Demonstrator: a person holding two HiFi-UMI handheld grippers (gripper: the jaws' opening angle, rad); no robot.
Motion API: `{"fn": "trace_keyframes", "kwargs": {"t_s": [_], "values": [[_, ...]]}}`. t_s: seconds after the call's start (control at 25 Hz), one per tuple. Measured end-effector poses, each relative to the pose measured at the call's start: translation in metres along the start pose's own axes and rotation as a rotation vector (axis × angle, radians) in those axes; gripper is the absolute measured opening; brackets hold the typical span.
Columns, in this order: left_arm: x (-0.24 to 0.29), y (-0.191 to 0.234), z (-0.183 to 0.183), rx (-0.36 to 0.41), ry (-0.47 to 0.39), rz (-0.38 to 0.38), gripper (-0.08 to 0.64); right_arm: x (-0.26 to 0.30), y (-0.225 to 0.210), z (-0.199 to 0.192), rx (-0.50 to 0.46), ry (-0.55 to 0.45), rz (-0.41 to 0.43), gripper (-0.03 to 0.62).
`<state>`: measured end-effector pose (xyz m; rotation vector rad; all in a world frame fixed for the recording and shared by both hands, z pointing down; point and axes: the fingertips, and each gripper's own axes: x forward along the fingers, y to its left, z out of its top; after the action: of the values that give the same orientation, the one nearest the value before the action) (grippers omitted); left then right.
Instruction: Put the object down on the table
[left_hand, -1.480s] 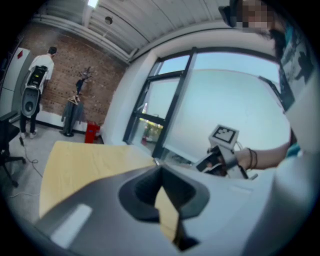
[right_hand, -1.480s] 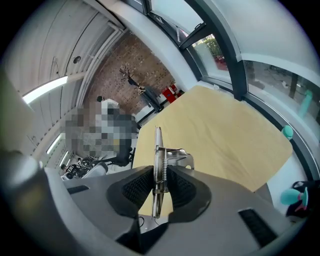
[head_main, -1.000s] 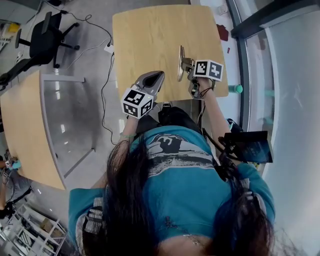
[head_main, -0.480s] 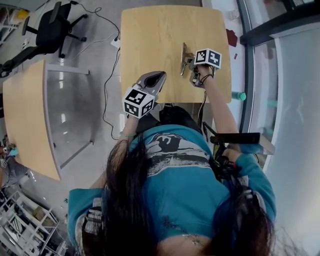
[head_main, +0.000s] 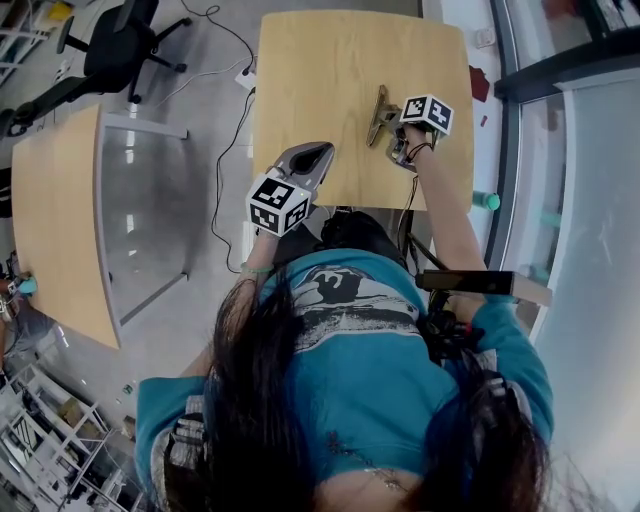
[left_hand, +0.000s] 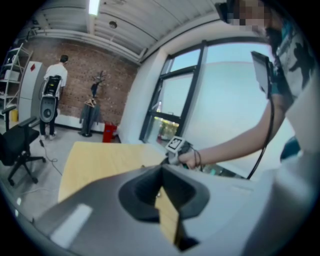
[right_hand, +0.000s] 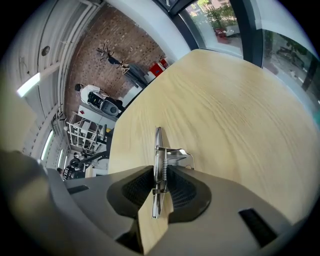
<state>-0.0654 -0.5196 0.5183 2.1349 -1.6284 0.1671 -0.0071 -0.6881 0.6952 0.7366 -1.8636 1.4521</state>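
Far to my left stands a second wooden table (head_main: 50, 230), with a black office chair (head_main: 110, 50) on the grey floor beyond it. Neither is near my work.

My left gripper (head_main: 320, 150) hangs just off the near edge of the table (head_main: 330, 70), at its left corner, pointing out over the wood. In the left gripper view its jaws (left_hand: 160, 169) meet at the tips with nothing between them, and only a sliver of tabletop (left_hand: 100, 160) shows through behind the tips.

Right of that, over the right half of the table, is the metal spring clip (head_main: 379, 113). It is a flat metal piece with a coil spring and a wire bail, held on edge. My right gripper (head_main: 392, 130) has it clamped. In the right gripper view the jaws (right_hand: 159, 172) press on both sides of the clip (right_hand: 158, 150), which sticks out ahead of them towards the wood (right_hand: 240, 100). I cannot tell whether its far end touches the surface.

My right hand (left_hand: 187, 159) shows in the left gripper view, wrapped round that gripper's handle. Past the table's right edge runs the window glass (head_main: 580, 200).
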Motion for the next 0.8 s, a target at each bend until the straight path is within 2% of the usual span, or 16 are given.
{"fn": "trace_keyframes", "kwargs": {"t_s": [0.2,0.32,0.64,0.8], "values": [[-0.004,0.004,0.001,-0.001,-0.002,0.007,0.003,0.004,0.002,-0.003,0.072,-0.026,0.065,0.092],[-0.006,0.004,0.002,-0.004,-0.004,0.0,0.003,0.005,0.006,-0.006,0.099,-0.027,0.095,0.141],[-0.008,0.008,0.003,-0.006,-0.013,-0.018,0.003,-0.011,0.005,-0.007,0.168,-0.085,0.098,0.158],[-0.017,0.009,0.004,0.0,-0.019,-0.037,0.003,-0.03,0.005,-0.021,0.131,-0.118,0.065,0.158]]}}
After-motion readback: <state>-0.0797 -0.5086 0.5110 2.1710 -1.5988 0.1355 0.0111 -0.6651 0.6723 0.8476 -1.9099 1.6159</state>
